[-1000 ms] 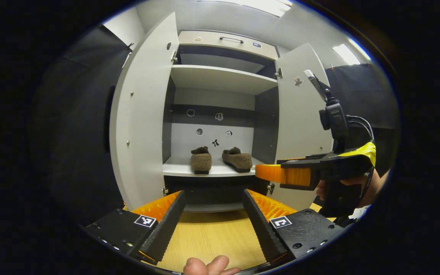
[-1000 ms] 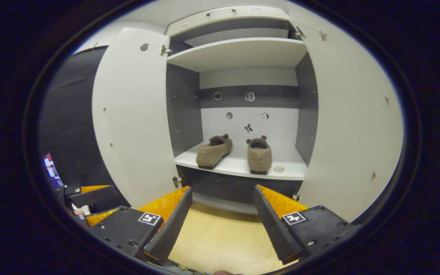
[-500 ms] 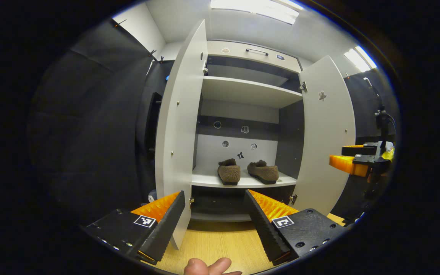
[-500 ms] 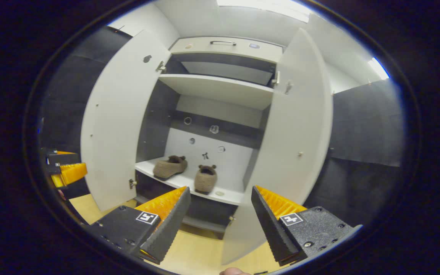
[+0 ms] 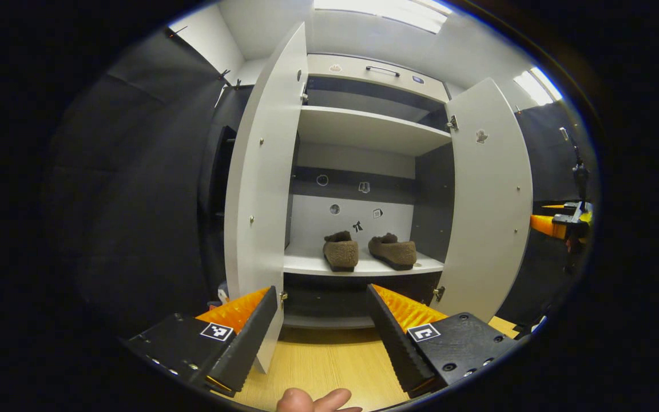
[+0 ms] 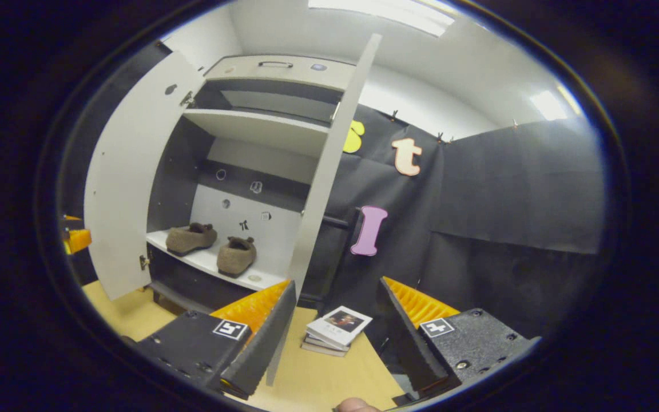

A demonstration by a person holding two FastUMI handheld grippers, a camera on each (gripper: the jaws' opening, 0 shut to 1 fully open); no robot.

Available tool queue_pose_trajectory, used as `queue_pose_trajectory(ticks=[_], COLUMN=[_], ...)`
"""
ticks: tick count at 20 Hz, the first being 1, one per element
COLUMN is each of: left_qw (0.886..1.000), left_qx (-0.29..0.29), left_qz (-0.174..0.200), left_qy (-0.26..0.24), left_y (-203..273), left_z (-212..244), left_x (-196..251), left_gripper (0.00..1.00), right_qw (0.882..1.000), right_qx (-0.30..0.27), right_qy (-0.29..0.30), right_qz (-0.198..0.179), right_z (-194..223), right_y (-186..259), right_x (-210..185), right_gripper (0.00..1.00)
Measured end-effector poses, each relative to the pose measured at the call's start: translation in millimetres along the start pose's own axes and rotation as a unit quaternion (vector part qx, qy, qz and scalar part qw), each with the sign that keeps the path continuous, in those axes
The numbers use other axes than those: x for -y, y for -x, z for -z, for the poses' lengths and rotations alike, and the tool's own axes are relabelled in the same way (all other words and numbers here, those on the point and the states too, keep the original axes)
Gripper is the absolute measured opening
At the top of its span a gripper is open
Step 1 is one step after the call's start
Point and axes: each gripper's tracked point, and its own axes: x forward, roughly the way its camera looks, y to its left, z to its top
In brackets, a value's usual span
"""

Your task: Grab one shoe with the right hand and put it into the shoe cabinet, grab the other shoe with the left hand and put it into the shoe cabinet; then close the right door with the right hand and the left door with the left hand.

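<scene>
A: Where are your shoes?

B: Both sit on the lower shelf (image 5: 312, 264) of the shoe cabinet (image 5: 364, 123). In your left gripper view the left shoe (image 5: 341, 252) points its heel at you and the right shoe (image 5: 393, 250) lies angled just beside it, the two apart.

A: And the doors?

B: Both stand open. Your left door (image 5: 261, 189) swings out towards you, its lower edge just behind the left finger of your left gripper (image 5: 321, 329). Your right door (image 5: 491, 200) is open on the far side.

A: How are the jaws?

B: Your left gripper's jaws are spread wide and hold nothing, above the wooden worktop (image 5: 329, 366). Your right gripper (image 6: 335, 326) likewise has its jaws wide apart and bare. In the right gripper view you see the right door edge-on, its bottom close to your left finger; whether they touch I cannot tell.

A: Anything else?

B: A small stack of books (image 6: 336, 329) lies on the worktop between your right gripper's fingers, beyond them.
</scene>
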Motion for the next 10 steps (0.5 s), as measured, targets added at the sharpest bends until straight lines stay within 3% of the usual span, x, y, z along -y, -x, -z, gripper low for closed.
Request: queue_pose_trajectory(ticks=[2,3,4,5,7,10], left_qw=[1.0,1.0,0.999,0.999,0.998,0.995], left_qx=[-0.014,-0.023,-0.027,-0.027,-0.028,-0.031], left_qz=[-0.006,-0.01,-0.014,-0.02,-0.034,-0.064], left_qy=[0.01,0.018,0.027,0.037,0.051,0.069], left_y=[4,4,6,6,12,27], left_z=[10,16,19,20,22,29], left_x=[-2,-5,-9,-13,-27,-48], left_gripper=[0.95,0.95,0.95,0.95,0.95,0.95], right_qw=[0.999,0.999,0.997,0.996,0.994,0.997], right_qx=[0.009,0.017,0.021,0.023,0.057,0.056], right_qy=[0.035,0.041,0.03,0.043,0.083,0.007], right_qz=[0.011,-0.008,-0.07,-0.071,-0.041,-0.055], right_z=[-1,-6,-14,-14,-34,-42], right_y=[2,5,13,7,2,11], right_x=[-4,-17,-55,-70,-63,-77], right_gripper=[0.93,0.92,0.92,0.93,1.0,1.0])
